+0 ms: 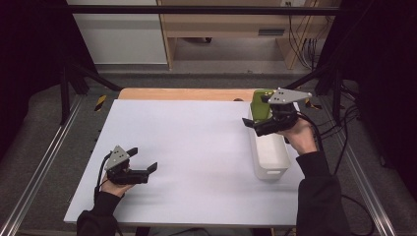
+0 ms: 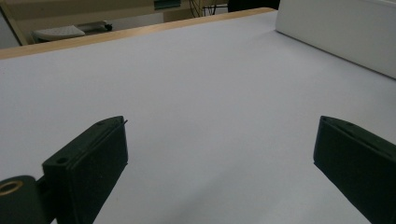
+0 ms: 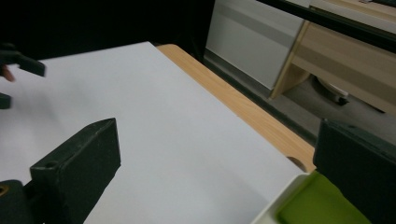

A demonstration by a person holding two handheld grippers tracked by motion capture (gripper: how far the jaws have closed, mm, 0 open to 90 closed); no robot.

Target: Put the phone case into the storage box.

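High view: white table [image 1: 196, 147] before wooden shelving [image 1: 221, 24].

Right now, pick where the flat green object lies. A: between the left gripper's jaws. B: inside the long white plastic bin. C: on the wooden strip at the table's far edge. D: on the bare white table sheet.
B: the flat green object rests inside the far end of the long white plastic bin, just beneath the open right gripper.

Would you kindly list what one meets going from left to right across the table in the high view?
Left tongs, open in the person's left hand → bare white table top → white bin at the right edge, with the open right tongs and a green thing at its far end.
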